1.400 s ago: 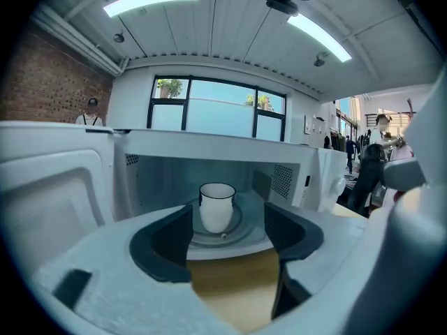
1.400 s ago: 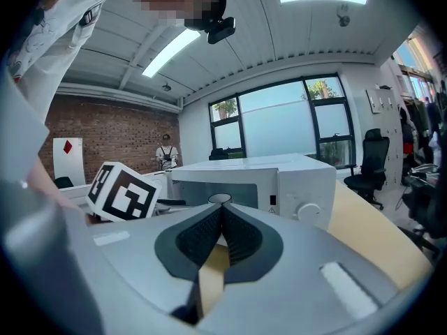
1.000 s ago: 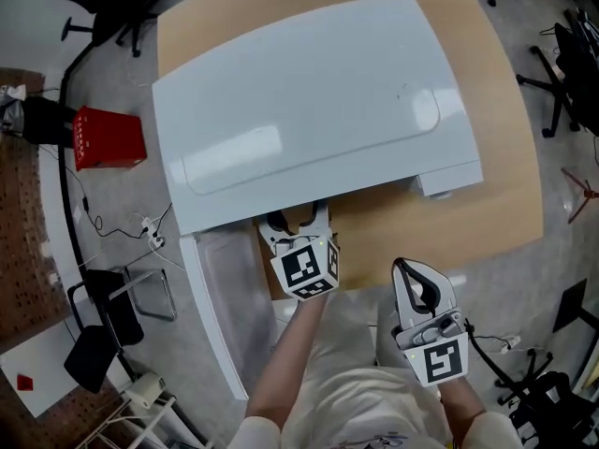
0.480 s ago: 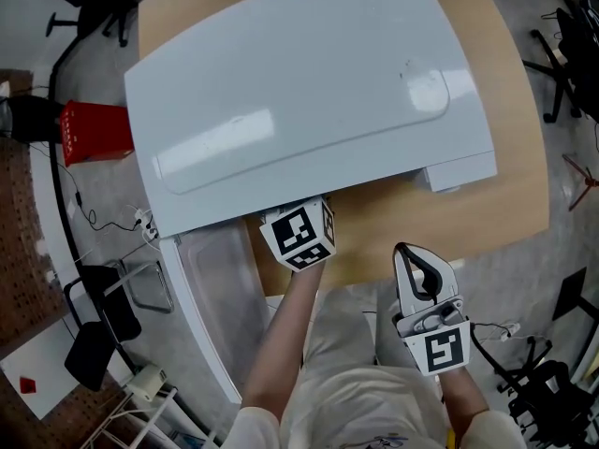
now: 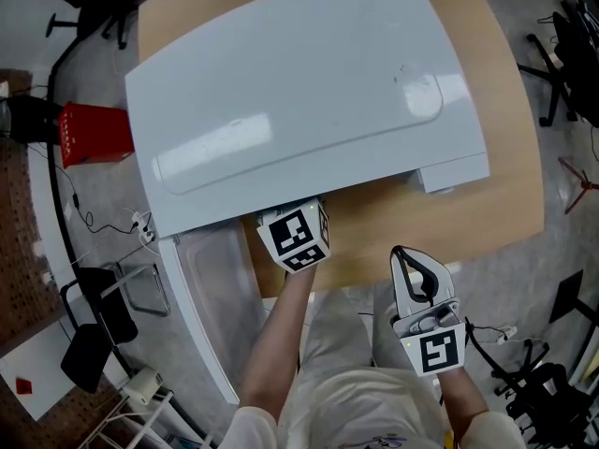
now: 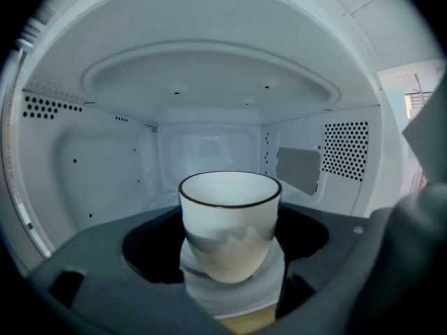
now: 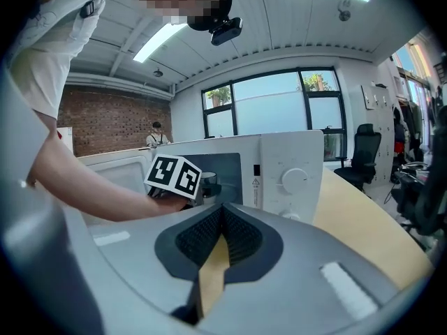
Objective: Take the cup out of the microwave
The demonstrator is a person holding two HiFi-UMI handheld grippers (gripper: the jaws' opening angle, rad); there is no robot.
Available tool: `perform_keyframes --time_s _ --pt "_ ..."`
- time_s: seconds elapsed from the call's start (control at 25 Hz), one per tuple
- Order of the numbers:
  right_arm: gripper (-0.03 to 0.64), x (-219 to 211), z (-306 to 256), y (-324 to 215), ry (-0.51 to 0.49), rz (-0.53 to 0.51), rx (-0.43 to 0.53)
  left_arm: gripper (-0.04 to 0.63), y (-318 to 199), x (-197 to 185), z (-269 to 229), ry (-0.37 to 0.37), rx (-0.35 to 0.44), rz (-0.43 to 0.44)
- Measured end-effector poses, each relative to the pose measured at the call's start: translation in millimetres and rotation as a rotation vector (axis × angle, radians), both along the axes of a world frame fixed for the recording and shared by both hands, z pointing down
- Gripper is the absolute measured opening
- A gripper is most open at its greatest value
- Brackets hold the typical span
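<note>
Grey floor (image 5: 538, 279) lies all round a wooden bench (image 5: 421, 218). A big white microwave (image 5: 299, 92) takes up most of the bench top, from the far edge almost to the near edge. Its door (image 5: 201, 297) hangs open past the near left corner. My left gripper (image 6: 229, 232) is inside the opening at the near edge, so from above I only see its marker cube (image 5: 295, 235). Its jaws are spread wide, one on each side of the cup (image 6: 230, 215). I see a dark gap on both sides, so they do not touch it. The cup is white with a dark rim and stands upright in the middle of the microwave. My right gripper (image 7: 223, 215) hangs at the near edge, toward the right corner, with its jaws pressed together at the tips.
</note>
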State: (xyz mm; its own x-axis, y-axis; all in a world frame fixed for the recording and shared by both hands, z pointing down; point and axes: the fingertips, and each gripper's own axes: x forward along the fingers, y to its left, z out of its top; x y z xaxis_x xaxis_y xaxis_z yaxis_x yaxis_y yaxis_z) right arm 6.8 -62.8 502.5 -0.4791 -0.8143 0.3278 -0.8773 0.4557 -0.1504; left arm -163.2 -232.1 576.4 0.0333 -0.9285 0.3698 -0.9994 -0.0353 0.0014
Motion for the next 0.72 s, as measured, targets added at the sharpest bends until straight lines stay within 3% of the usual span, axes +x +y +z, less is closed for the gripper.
perform_keyframes --time_s 0.72 --pt "0.006 -10 -41 -11 -0.025 -0.046 0.081 0.388 96 32 -45 0.014 -0.01 0.063"
